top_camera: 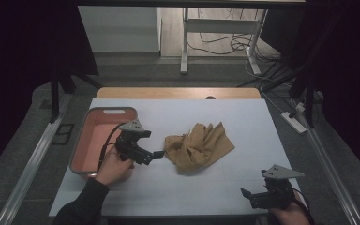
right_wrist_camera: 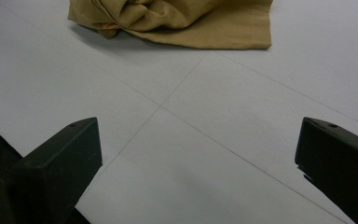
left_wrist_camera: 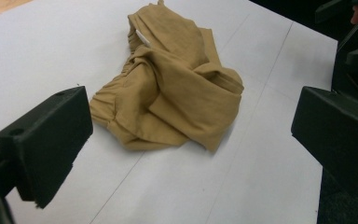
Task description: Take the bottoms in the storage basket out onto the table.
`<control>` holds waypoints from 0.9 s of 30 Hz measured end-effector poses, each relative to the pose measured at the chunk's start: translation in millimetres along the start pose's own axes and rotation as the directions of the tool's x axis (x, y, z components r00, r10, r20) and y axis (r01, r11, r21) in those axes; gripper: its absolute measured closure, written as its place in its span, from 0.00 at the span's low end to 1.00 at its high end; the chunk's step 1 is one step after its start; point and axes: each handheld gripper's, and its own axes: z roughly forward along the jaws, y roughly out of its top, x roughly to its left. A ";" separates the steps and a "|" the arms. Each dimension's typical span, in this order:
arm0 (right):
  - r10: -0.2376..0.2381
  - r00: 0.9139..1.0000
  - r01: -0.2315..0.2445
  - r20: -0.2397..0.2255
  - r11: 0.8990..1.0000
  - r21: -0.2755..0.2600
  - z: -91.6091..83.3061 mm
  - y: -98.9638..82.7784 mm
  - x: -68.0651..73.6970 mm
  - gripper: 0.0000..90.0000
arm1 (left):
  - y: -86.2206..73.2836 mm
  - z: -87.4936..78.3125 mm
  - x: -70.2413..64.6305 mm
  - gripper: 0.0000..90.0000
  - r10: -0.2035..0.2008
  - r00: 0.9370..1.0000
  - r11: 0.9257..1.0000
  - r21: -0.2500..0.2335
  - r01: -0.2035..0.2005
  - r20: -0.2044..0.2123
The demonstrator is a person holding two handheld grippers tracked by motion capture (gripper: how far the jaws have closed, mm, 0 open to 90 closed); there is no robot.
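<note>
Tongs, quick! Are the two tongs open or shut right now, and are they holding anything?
Left tongs: open, holding nothing, pointing at the tan cloth.
Right tongs: open, holding nothing, over the white table cover.

Right gripper view: wide-set black jaws over a white sheet, tan cloth beyond.

The right gripper looks along its two blocky black jaws, which rise from the bottom corners and stand far apart, with nothing between them but the smooth white sheet covering the table. Thin, faint crease lines cross the sheet and meet near the middle of the frame. At the top edge lies a crumpled mustard-tan fabric cloth, bunched into folds on its left part and spread flat toward its right, where a straight edge ends in a corner. The cloth lies well apart from both jaws. A dark strip borders the sheet at lower left.
</note>
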 end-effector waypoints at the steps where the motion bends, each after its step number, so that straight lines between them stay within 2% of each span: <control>1: 0.000 1.000 0.000 0.000 1.000 0.000 0.0 0.0 0.0 0.01 | -0.9 -0.8 -0.1 0.00 0.001 1.000 1.000 0.000 -0.001 -0.004; 27: -0.003 1.000 0.003 0.001 1.000 0.003 0.4 0.1 0.3 0.01 | -24.7 -19.2 -3.3 0.00 -0.023 0.999 1.000 0.000 0.023 -0.049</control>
